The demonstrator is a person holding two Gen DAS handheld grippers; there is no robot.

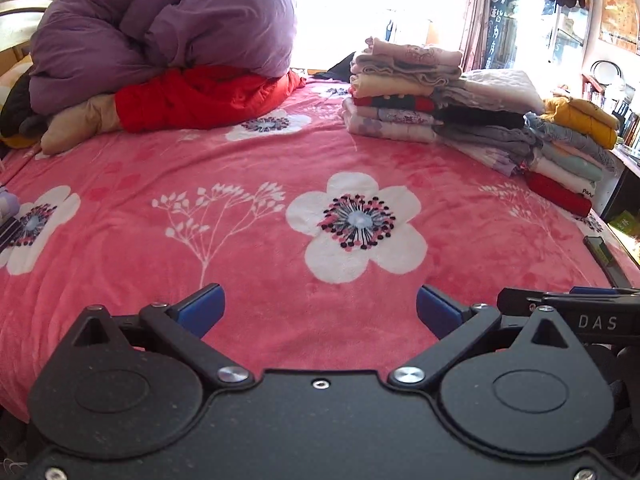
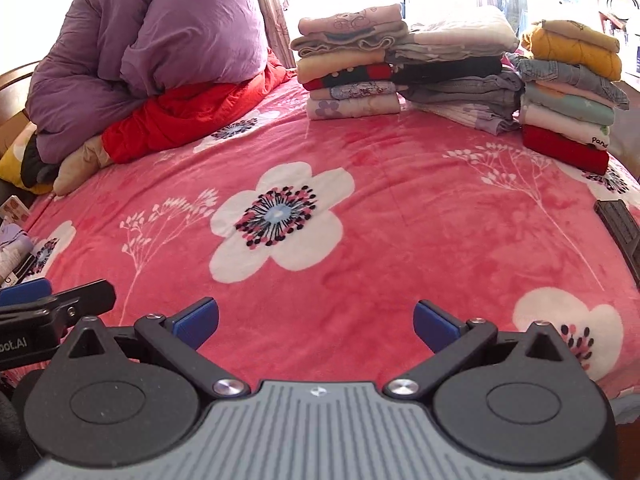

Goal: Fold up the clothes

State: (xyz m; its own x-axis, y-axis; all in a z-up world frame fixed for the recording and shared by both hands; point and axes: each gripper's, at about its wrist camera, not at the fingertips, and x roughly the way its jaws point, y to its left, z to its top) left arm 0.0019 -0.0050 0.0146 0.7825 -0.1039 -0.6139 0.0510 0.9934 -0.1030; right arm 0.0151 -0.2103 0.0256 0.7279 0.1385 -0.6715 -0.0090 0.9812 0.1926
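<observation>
Three stacks of folded clothes (image 1: 472,116) stand at the far right of the bed, also in the right wrist view (image 2: 452,72). A heap of unfolded garments lies at the far left: a purple padded coat (image 1: 160,32) (image 2: 148,52) on a red jacket (image 1: 200,96) (image 2: 184,116). My left gripper (image 1: 320,312) is open and empty, low over the pink flowered blanket (image 1: 248,168) at the near edge. My right gripper (image 2: 316,326) is open and empty beside it, and its side shows in the left wrist view (image 1: 572,308).
A black flat object (image 2: 620,232) lies at the bed's right edge, also in the left wrist view (image 1: 600,252). Small striped and lilac items (image 2: 16,248) sit at the left edge. A bright window and bookshelves (image 1: 608,96) lie beyond the bed.
</observation>
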